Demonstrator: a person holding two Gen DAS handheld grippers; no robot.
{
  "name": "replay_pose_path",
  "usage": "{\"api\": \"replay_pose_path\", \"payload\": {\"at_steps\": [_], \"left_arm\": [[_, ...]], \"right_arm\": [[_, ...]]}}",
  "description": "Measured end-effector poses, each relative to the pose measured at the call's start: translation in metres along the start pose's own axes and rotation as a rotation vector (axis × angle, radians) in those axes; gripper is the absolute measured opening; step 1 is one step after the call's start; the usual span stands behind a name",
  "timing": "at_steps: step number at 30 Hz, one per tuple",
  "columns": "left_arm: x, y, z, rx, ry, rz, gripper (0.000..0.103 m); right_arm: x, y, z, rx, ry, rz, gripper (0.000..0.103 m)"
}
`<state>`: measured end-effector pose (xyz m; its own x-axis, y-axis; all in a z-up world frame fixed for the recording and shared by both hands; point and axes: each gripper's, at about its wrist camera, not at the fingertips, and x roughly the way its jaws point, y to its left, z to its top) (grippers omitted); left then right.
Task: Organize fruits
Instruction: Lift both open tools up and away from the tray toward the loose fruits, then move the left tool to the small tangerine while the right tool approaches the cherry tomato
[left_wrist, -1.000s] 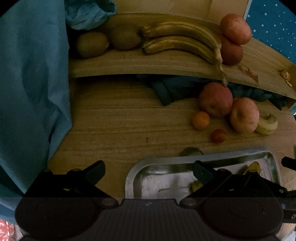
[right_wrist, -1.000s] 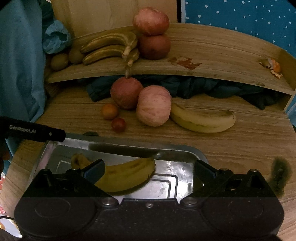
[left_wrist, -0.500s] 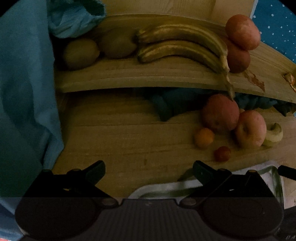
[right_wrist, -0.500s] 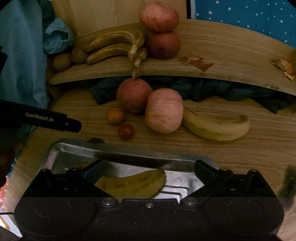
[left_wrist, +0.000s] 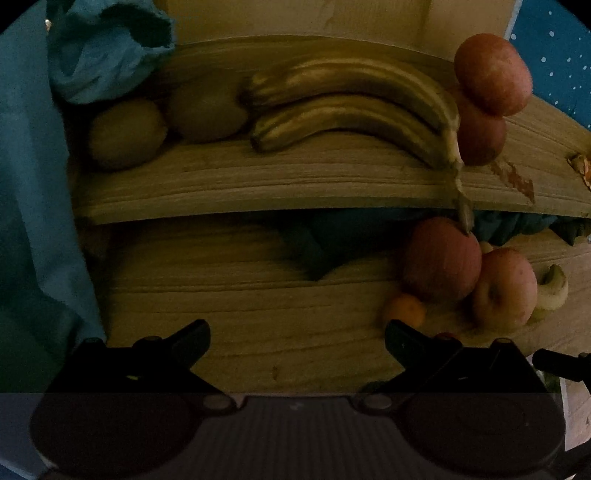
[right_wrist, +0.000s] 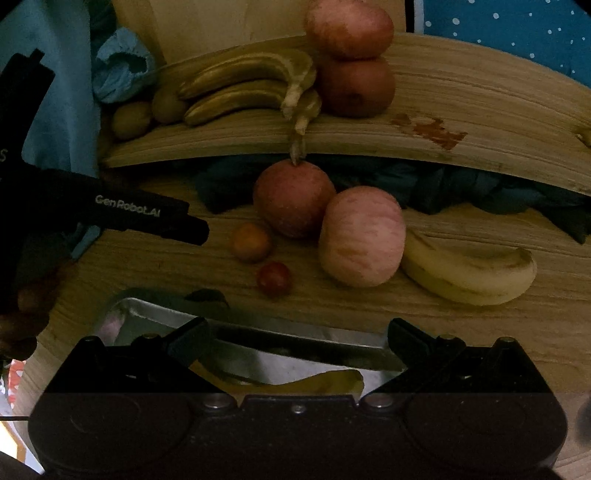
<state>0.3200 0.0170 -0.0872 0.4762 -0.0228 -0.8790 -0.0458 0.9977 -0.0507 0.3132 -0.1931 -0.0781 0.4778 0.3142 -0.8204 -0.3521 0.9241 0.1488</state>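
One banana (right_wrist: 295, 384) in tray (right_wrist: 155, 314); beyond tray, apples (right_wrist: 360, 236), banana (right_wrist: 469, 271) unsorted; both jaws released, empty.

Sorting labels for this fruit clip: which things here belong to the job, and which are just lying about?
Job:
- shelf bananas
- loose banana
- stacked apples
- table apples
- kiwis
- orange
- small red fruit
- metal tray

Lying about:
- light blue cloth
- dark cloth under the shelf

Pale pink-streaked apple (right_wrist: 360, 236), yellow banana (right_wrist: 469, 271), silver tray (right_wrist: 155, 317), teal cloth (left_wrist: 107, 55), white-dotted blue fabric (right_wrist: 517, 33)
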Motion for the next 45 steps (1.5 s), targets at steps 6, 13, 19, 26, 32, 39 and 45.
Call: {"api": "replay_pose_path", "payload": {"at_steps": [6, 13, 19, 26, 32, 39, 45], "left_arm": [[0.005, -0.001, 0.001, 0.0, 0.011, -0.011, 0.103], [0.007, -0.003, 0.007, 0.019, 0.011, -0.065, 0.103], [0.012, -0.011, 0.011, 0.039, 0.02, -0.09, 0.103], [0.017, -0.02, 0.013, 0.07, 0.037, -0.126, 0.102], [0.021, -0.027, 0.015, 0.087, 0.045, -0.143, 0.101], [0.026, -0.028, 0.016, 0.094, 0.054, -0.147, 0.096], [0.025, -0.028, 0.019, 0.107, 0.068, -0.164, 0.085]], "right_arm": [[0.004, 0.001, 0.003, 0.004, 0.003, 0.029, 0.101], [0.011, 0.008, 0.009, -0.015, 0.009, 0.069, 0.094], [0.016, 0.01, 0.013, -0.014, 0.014, 0.072, 0.092], [0.021, 0.012, 0.015, -0.009, 0.013, 0.063, 0.083], [0.025, 0.014, 0.017, -0.013, 0.021, 0.062, 0.076], [0.028, 0.015, 0.018, -0.018, 0.02, 0.06, 0.072], [0.031, 0.017, 0.02, -0.026, 0.017, 0.034, 0.065]]}}
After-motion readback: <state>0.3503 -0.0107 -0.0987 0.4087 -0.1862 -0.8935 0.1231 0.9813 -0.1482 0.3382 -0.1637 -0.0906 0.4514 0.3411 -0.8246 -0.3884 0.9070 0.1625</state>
